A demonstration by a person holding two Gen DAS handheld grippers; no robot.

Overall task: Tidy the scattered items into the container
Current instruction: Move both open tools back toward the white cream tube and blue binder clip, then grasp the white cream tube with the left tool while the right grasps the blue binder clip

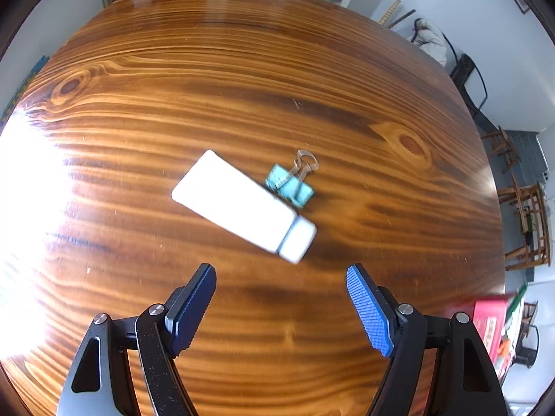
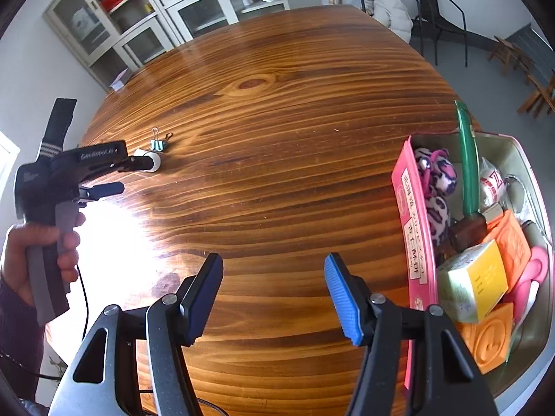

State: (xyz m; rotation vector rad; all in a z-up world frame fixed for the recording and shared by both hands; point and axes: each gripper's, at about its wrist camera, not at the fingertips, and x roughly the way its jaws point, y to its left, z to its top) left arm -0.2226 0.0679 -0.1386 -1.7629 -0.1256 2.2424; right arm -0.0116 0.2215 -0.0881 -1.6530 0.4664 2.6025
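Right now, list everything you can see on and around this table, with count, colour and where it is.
Table: one, brown wood, under everything.
Eraser: one, white, mid-table ahead of the left gripper.
Binder clip: one, teal with metal handles, just beyond the eraser.
Container: one, pink outside, at the table's right edge, already full of mixed items.
Plush toy: one, pink leopard print, inside the container.
Cabinet: one, grey with glass doors, behind the table.
Left gripper: blue pads, open, empty.
Right gripper: blue pads, open, empty.

Glossy varnished wood table (image 1: pixel 242 69) — ribbed blue rubbery tongs (image 1: pixel 281 306).
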